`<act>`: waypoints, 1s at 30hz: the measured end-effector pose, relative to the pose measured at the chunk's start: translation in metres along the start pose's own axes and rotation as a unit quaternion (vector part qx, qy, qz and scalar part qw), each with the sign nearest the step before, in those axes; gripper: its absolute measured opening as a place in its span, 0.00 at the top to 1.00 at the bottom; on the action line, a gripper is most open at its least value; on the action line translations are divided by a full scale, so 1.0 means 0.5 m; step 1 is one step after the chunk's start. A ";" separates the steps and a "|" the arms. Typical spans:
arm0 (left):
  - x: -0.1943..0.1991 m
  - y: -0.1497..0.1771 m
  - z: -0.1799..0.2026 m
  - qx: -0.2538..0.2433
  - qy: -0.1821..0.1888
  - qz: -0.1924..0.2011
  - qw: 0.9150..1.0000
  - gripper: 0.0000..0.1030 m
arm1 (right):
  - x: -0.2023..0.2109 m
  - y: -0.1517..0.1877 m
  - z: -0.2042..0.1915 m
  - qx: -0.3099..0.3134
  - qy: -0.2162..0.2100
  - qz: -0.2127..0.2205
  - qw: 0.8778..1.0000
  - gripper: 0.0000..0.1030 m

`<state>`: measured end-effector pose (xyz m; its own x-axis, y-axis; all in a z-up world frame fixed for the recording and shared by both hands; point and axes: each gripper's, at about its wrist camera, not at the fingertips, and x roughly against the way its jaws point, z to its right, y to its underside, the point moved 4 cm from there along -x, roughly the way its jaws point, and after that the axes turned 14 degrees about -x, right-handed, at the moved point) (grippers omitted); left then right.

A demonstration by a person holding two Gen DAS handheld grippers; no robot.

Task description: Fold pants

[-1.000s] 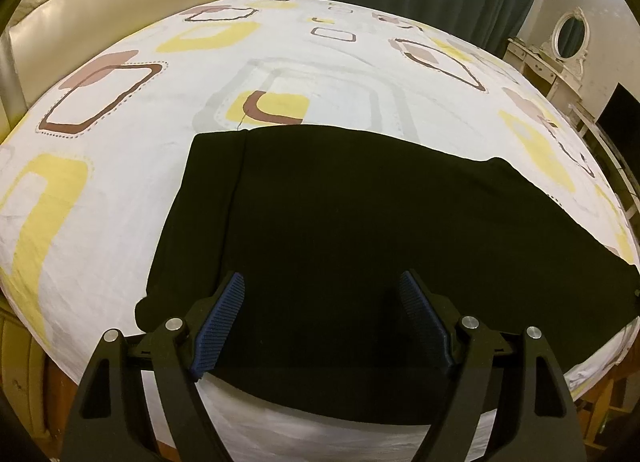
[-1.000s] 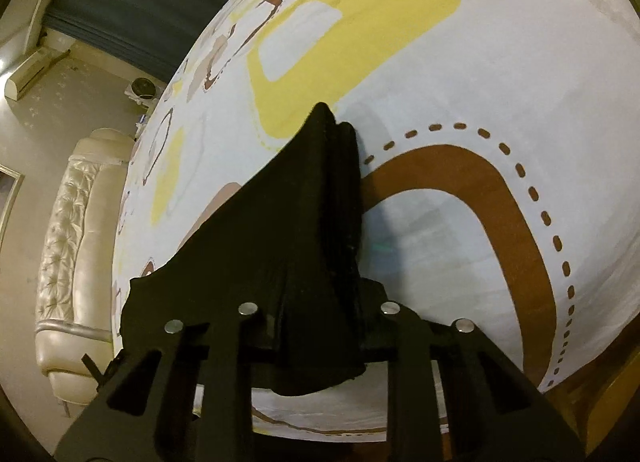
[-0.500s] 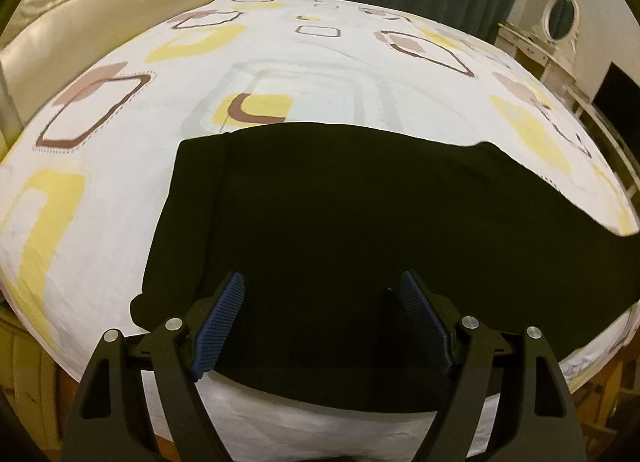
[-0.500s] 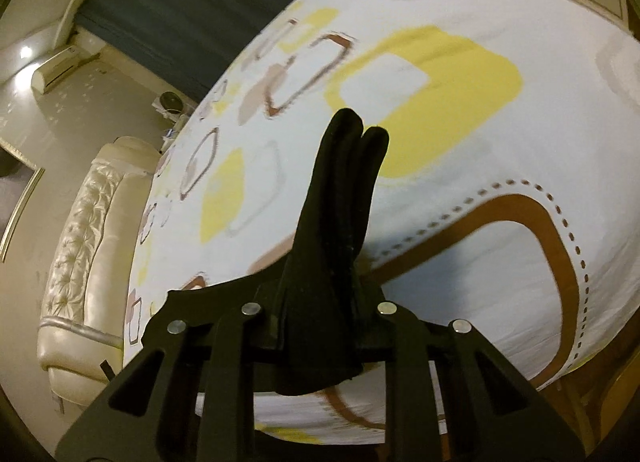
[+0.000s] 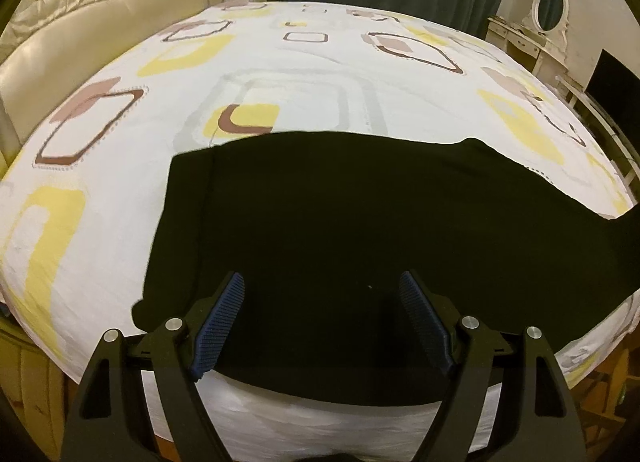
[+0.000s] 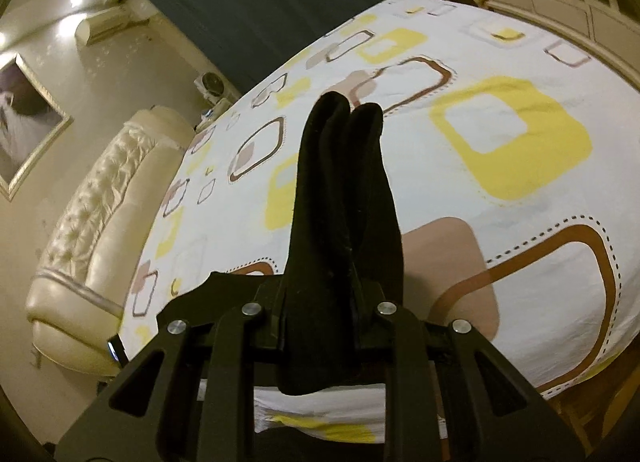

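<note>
Right wrist view: my right gripper (image 6: 344,290) is closed tight on the leg end of the black pants (image 6: 340,221), lifted above the bed (image 6: 500,41) so I can fold it over. My left gripper (image 5: 320,322) waits wide open, holding nothing, over the pants (image 5: 360,221) lying flat.

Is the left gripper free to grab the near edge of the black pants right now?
Probably yes. The left gripper is open and empty, just above the pants lying flat on the bed, with nothing between its fingers and the cloth.
</note>
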<state>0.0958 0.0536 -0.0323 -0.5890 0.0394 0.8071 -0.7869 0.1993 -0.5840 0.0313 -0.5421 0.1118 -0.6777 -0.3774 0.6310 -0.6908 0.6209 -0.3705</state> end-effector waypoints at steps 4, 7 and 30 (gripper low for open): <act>0.000 -0.002 -0.002 -0.002 -0.002 0.000 1.000 0.23 | -0.016 0.031 -0.042 0.019 0.008 -0.003 1.000 0.80; 0.000 -0.004 0.001 -0.004 0.001 0.001 1.000 0.23 | -0.031 0.052 -0.065 0.028 0.010 -0.004 1.000 0.80; 0.013 -0.020 0.047 -0.030 0.013 0.011 0.999 0.23 | -0.201 0.211 -0.217 0.100 0.036 -0.043 0.993 0.80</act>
<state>0.0958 0.0289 -0.0233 -0.6007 0.0703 0.7964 -0.7609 0.2557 -0.5964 0.0541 -0.3643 0.0832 -0.5998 -0.3676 0.7107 -0.7860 0.4370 -0.4373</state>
